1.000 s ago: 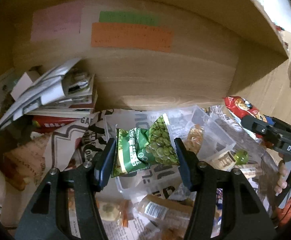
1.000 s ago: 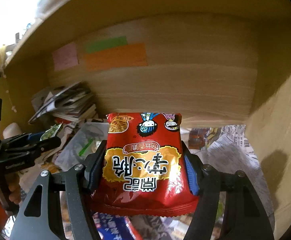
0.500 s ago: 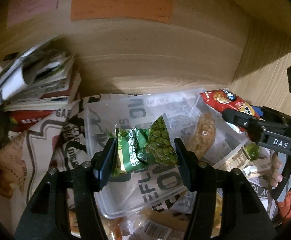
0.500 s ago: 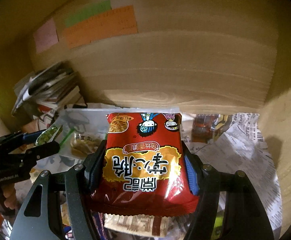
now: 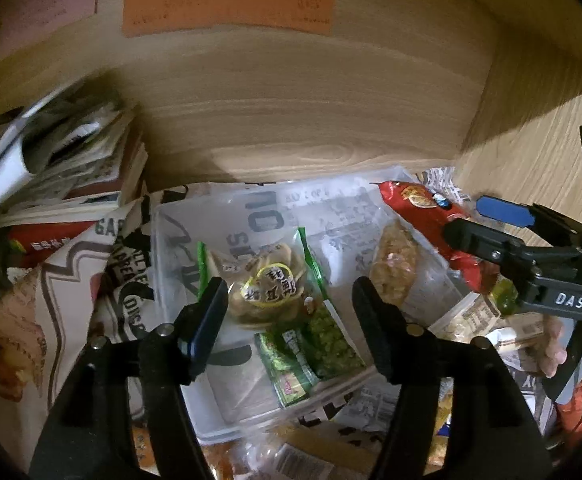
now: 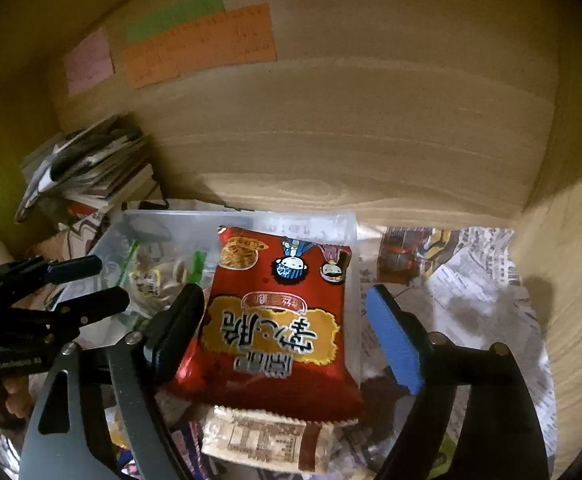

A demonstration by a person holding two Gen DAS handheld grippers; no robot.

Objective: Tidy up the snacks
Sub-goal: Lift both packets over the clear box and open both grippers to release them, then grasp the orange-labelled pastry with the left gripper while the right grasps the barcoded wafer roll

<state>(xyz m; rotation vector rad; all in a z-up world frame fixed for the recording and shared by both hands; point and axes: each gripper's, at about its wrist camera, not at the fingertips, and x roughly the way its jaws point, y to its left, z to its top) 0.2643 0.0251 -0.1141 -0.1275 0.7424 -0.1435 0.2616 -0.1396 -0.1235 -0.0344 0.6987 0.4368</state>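
Note:
A clear plastic bin (image 5: 171, 216) sits on newspaper inside a wooden cabinet. In it lie a green pea snack pack (image 5: 315, 344), a clear bag of round crackers (image 5: 263, 288) and a pack of fried snacks (image 5: 395, 268). My left gripper (image 5: 287, 316) is open above the bin, with the green pack lying loose below it. My right gripper (image 6: 287, 332) is open; the red noodle snack bag (image 6: 275, 328) lies between its spread fingers over the bin's right edge (image 6: 351, 224). The red bag also shows in the left wrist view (image 5: 431, 220).
A stack of magazines and papers (image 5: 63, 168) stands at the back left. Several loose snack packs (image 6: 259, 440) lie in front of the bin. Coloured notes (image 5: 227, 0) are stuck on the back wall. The cabinet's side wall (image 6: 571, 280) is close on the right.
Both grippers have opened. The green pea pack has dropped from the left gripper into the bin. The red bag has been let go and rests on the bin's right edge.

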